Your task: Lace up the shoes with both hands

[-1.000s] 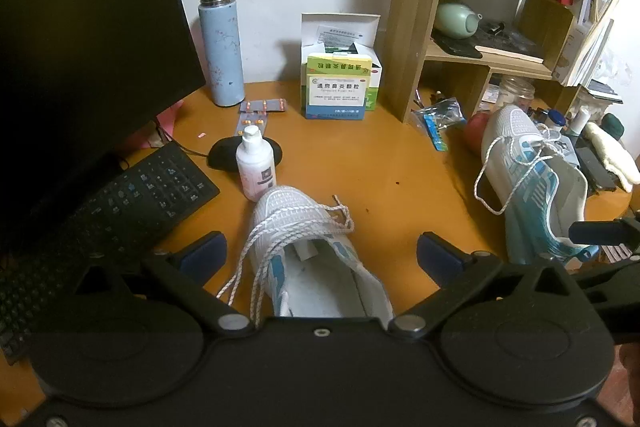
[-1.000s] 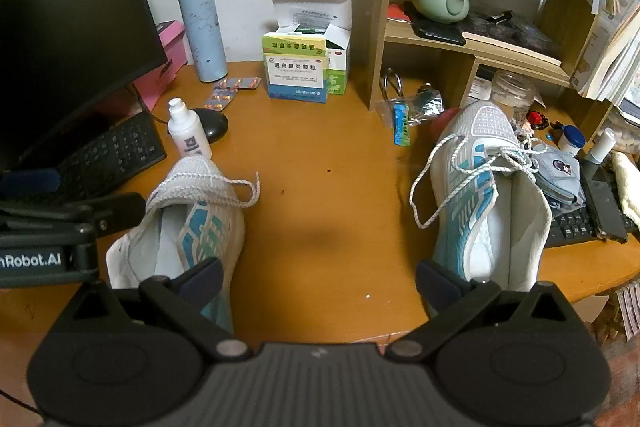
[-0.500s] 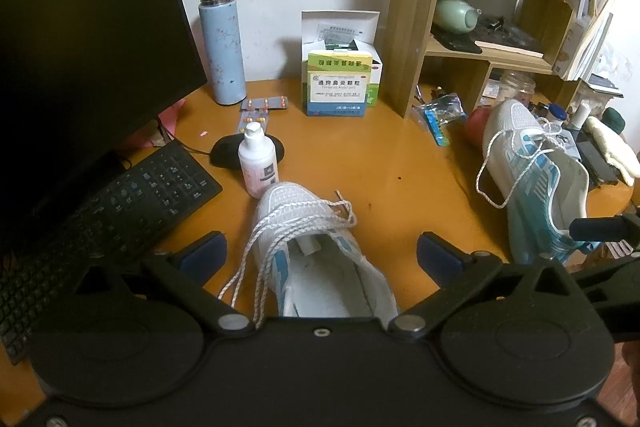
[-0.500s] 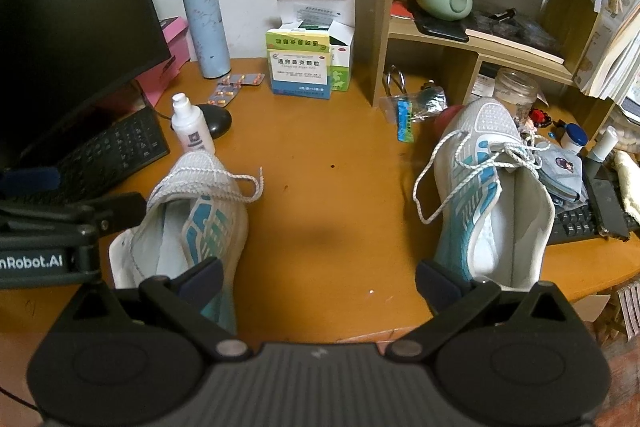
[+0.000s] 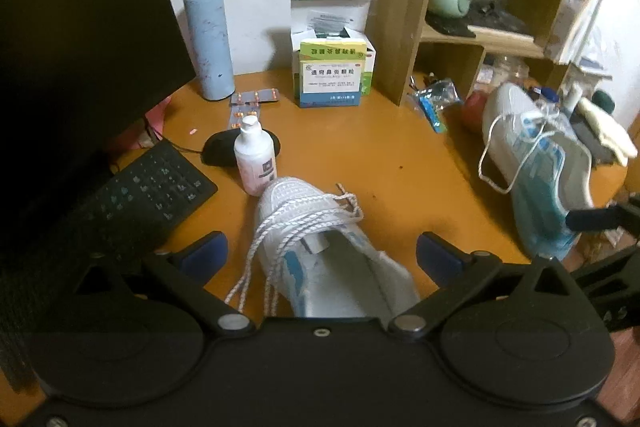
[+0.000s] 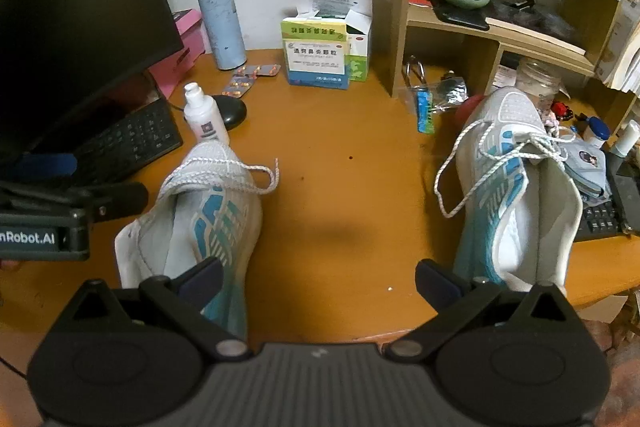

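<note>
Two white and teal sneakers lie on the orange desk with loose white laces. The left shoe (image 5: 320, 247) (image 6: 204, 211) sits between the fingers of my left gripper (image 5: 322, 253), which is open and holds nothing. Its laces (image 5: 296, 223) hang untied over the near side. The right shoe (image 6: 516, 187) (image 5: 536, 163) lies further right, its lace (image 6: 460, 179) looping onto the desk. My right gripper (image 6: 318, 275) is open over bare desk between the two shoes. The left gripper's body (image 6: 44, 223) shows at the left edge of the right wrist view.
A black monitor (image 5: 72, 27), keyboard (image 5: 132, 203), mouse (image 5: 224, 151) and white bottle (image 5: 256, 163) stand left. A blue flask (image 5: 210, 39) and medicine boxes (image 5: 332, 75) are at the back. A wooden shelf (image 6: 492, 27) with clutter stands right, beside a second keyboard (image 6: 600, 215).
Both grippers have drawn back and risen slightly, so the shoes and desk appear a little farther off. The shoes and laces have not moved.
</note>
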Action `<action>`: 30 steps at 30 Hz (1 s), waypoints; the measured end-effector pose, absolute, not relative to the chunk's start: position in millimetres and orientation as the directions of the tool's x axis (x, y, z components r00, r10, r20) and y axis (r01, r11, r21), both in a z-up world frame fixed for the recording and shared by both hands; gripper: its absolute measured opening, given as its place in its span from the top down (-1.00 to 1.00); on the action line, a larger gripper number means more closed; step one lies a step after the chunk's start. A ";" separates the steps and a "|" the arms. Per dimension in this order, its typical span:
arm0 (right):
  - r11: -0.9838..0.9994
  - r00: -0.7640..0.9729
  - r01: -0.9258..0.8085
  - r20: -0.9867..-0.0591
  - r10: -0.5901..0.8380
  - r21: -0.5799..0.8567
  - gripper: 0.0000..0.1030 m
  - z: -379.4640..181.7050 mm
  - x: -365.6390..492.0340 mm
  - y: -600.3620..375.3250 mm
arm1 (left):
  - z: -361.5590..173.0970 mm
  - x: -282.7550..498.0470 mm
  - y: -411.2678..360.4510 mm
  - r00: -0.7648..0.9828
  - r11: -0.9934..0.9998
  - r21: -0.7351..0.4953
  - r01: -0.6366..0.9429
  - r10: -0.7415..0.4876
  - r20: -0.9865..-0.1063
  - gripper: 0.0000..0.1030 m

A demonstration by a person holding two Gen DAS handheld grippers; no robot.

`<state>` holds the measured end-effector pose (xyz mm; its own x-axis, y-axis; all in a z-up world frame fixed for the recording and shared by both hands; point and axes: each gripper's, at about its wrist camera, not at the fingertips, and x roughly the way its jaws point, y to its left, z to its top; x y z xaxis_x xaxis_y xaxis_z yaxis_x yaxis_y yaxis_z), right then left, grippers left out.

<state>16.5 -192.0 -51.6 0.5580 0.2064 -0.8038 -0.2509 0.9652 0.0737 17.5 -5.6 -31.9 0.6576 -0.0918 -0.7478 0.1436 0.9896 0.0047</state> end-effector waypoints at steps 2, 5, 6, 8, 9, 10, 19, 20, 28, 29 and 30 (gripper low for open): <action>0.966 0.551 -0.243 -0.807 0.211 0.086 -0.99 -56.0 17.2 -194.3 | -36.4 19.3 -1.1 0.649 0.985 0.014 0.170 -0.101 -0.754 -0.94; 0.968 0.540 -0.226 -0.813 0.219 0.110 -0.99 -62.8 19.8 -198.3 | -40.8 22.4 3.5 0.644 0.981 0.030 0.194 -0.104 -0.758 -0.81; 0.968 0.535 -0.224 -0.815 0.221 0.115 -0.99 -64.9 20.5 -198.5 | -43.0 25.2 6.5 0.635 0.979 0.027 0.202 -0.110 -0.764 -0.61; 0.967 0.526 -0.221 -0.820 0.226 0.125 -0.99 -69.0 21.9 -199.0 | -46.0 30.6 12.0 0.616 0.979 0.002 0.205 -0.127 -0.777 -0.42; 0.967 0.522 -0.220 -0.822 0.229 0.129 -0.99 -71.0 22.6 -199.2 | -47.3 32.9 14.0 0.610 0.978 -0.005 0.207 -0.133 -0.781 -0.35; 0.966 0.517 -0.222 -0.824 0.232 0.132 -0.99 -73.3 23.0 -198.7 | -48.6 35.2 15.5 0.607 0.977 -0.005 0.212 -0.136 -0.783 -0.26; 0.949 0.485 -0.264 -0.827 0.285 0.172 -0.97 -80.8 26.2 -196.5 | -56.7 66.9 3.1 0.586 0.954 0.027 0.298 -0.161 -0.794 0.35; 0.948 0.484 -0.266 -0.826 0.289 0.176 -0.97 -80.9 26.9 -197.5 | -58.1 71.9 2.8 0.584 0.953 0.034 0.302 -0.157 -0.797 0.35; 0.947 0.474 -0.264 -0.831 0.291 0.181 -0.97 -82.5 31.8 -201.3 | -72.4 107.4 1.7 0.543 0.938 0.057 0.342 -0.148 -0.827 0.39; 0.948 0.472 -0.263 -0.832 0.290 0.181 -0.97 -82.7 32.4 -201.6 | -72.8 108.7 0.6 0.535 0.934 0.045 0.353 -0.163 -0.829 0.39; 0.948 0.471 -0.263 -0.833 0.290 0.181 -0.97 -82.9 33.0 -202.0 | -73.4 109.9 -0.7 0.528 0.931 0.034 0.364 -0.177 -0.831 0.39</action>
<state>33.0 -202.0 -82.9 0.4712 0.2897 -0.8331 -0.2630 0.9477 0.1808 109.9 -0.7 -73.4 0.5276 -0.1767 -0.8309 0.3644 0.9306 0.0335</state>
